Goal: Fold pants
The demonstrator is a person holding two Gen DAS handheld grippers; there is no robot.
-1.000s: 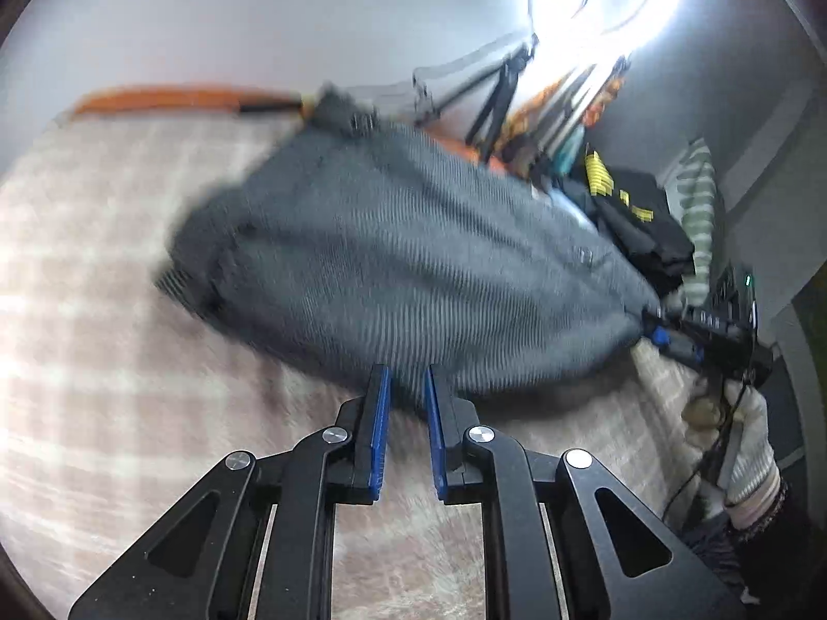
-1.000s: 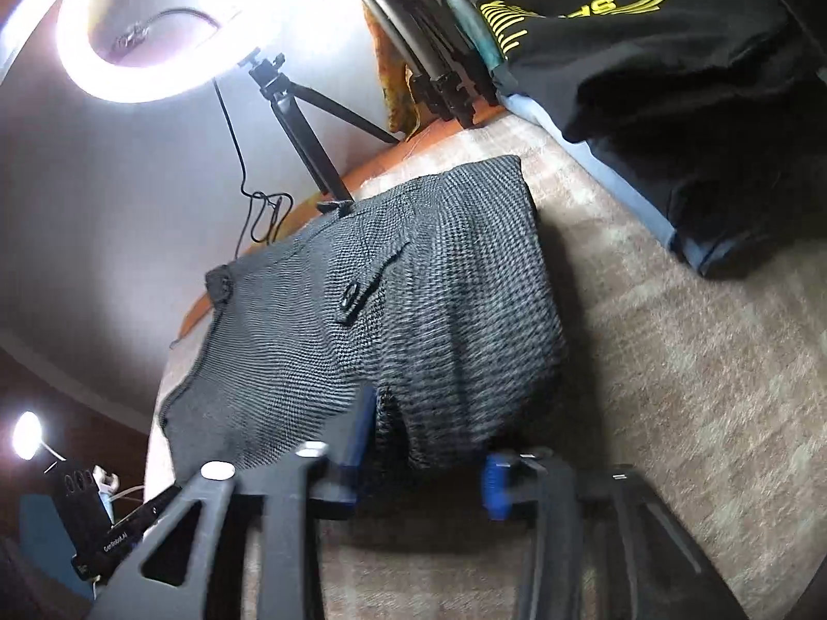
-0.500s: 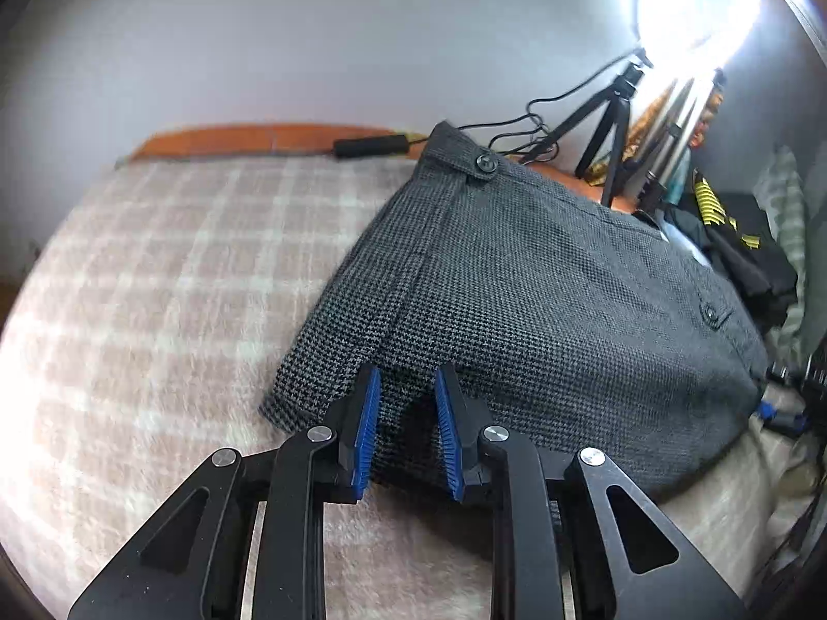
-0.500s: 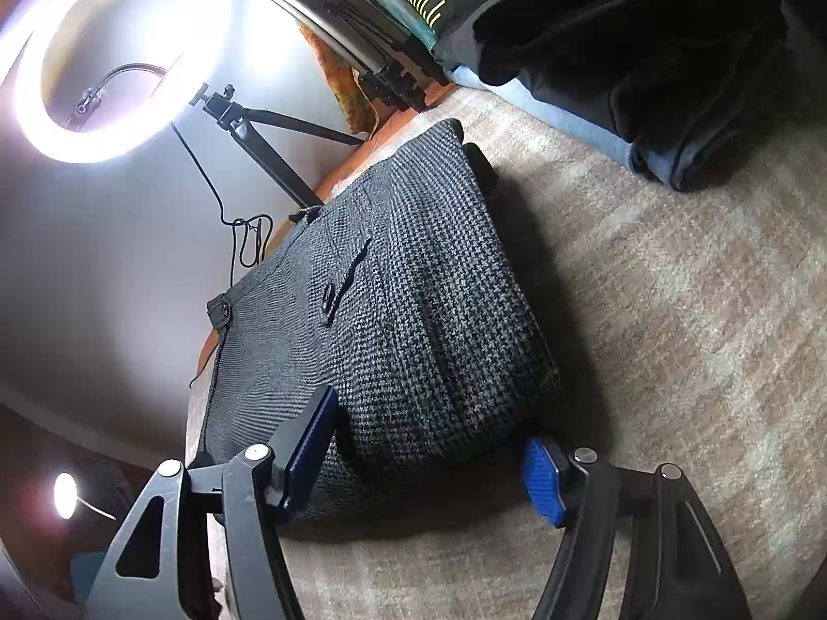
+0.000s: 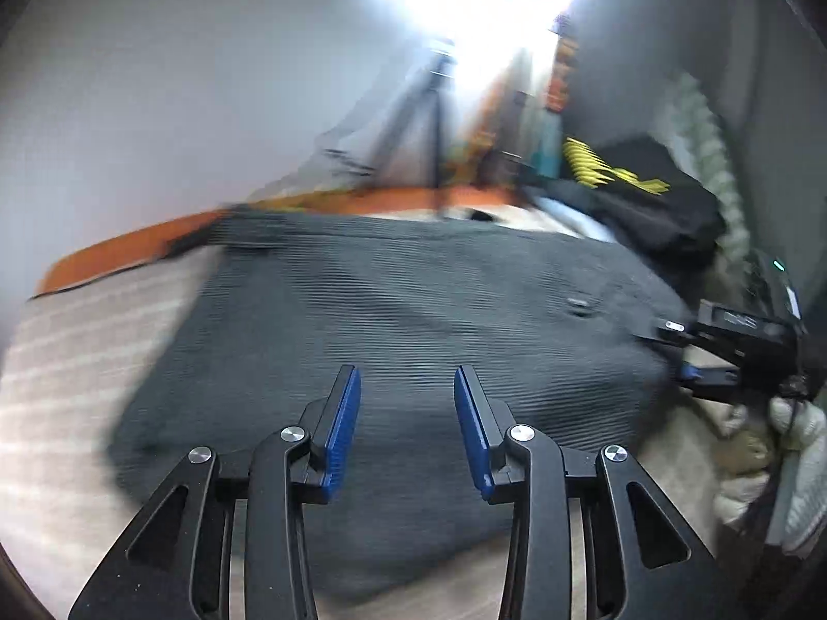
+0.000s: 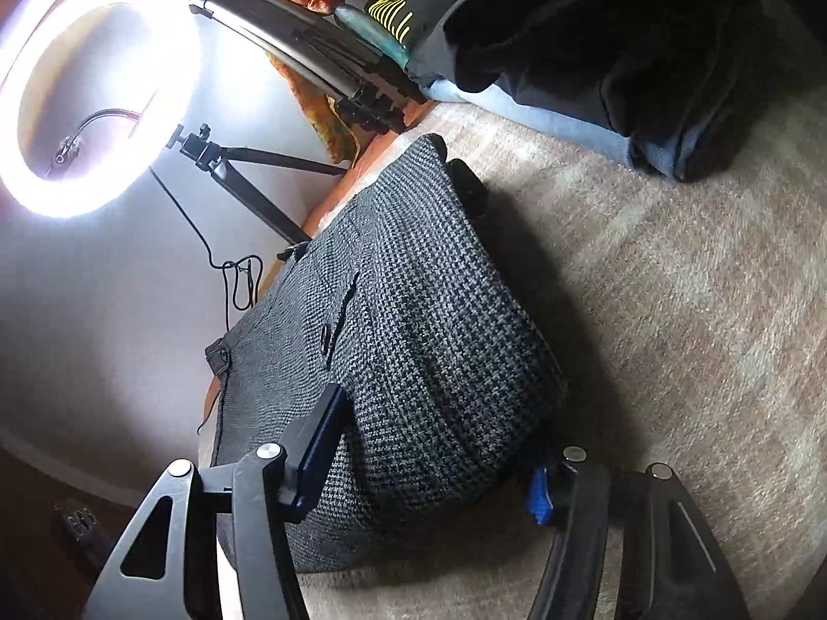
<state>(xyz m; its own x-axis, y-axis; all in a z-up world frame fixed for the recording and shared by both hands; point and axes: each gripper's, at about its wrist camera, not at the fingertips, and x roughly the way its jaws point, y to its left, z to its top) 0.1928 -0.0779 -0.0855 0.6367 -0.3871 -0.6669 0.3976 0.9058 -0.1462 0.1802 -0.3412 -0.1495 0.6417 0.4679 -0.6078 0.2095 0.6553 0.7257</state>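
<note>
The grey houndstooth pants (image 5: pixel 413 310) lie folded on the beige plaid blanket (image 5: pixel 77 361). My left gripper (image 5: pixel 407 377) hovers over the near half of them. Its jaws are opening and nothing is pinched between the blue pads; the view is blurred by motion. In the right wrist view the pants (image 6: pixel 413 336) show a thick folded end. My right gripper (image 6: pixel 439 439) straddles that end, one finger on top and the other at the fold's right side. Its jaws are closing and do not clearly press the cloth. The right gripper (image 5: pixel 687 356) also shows at the pants' right edge.
A lit ring light (image 6: pixel 98 93) on a tripod stands beyond the bed's orange edge (image 5: pixel 129 253), with a cable (image 6: pixel 238 279) hanging by the wall. A pile of dark clothes (image 6: pixel 594 26) with yellow print lies at the far right. A gloved hand (image 5: pixel 791 429) holds the right gripper.
My left gripper has swept sideways from the pants' near-left corner to over their middle, and its jaws have spread wide. The right gripper stays at the fold, its jaws slightly narrower than half a second ago.
</note>
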